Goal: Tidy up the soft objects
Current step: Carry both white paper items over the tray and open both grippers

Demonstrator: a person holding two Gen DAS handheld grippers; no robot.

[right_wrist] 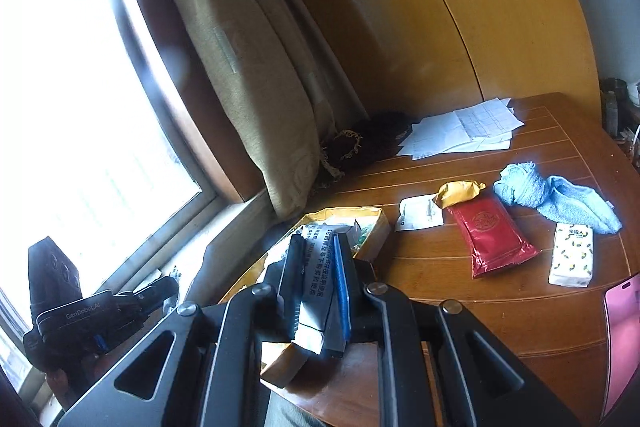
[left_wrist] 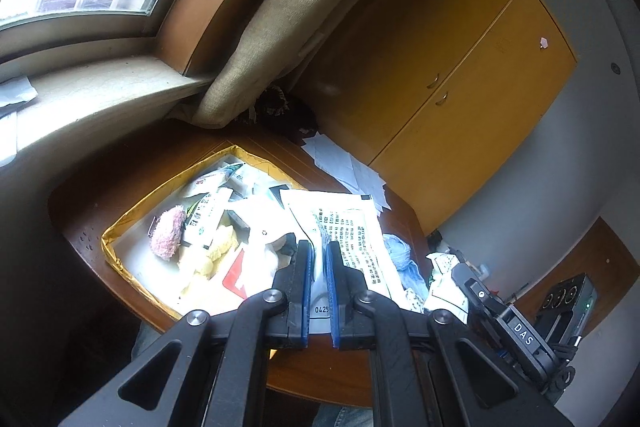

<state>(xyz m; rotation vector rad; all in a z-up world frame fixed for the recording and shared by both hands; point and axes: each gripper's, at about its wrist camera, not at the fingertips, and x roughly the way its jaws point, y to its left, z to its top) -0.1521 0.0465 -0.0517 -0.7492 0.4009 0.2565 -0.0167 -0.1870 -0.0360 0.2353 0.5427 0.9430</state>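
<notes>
Home: curtain (right_wrist: pixel 240 67), wooden wardrobe (right_wrist: pixel 460 7).

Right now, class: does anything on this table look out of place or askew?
Yes. A large white printed packet lies slanted across the gold box's edge rather than inside it. Both grippers seem to pinch it. Loose papers are fanned untidily near the cabinet, and a blue cloth lies crumpled.

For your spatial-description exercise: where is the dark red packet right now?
In the right wrist view, the dark red packet lies flat on the wooden table, right of the gold box, between the yellow packet and the tissue pack.
</notes>
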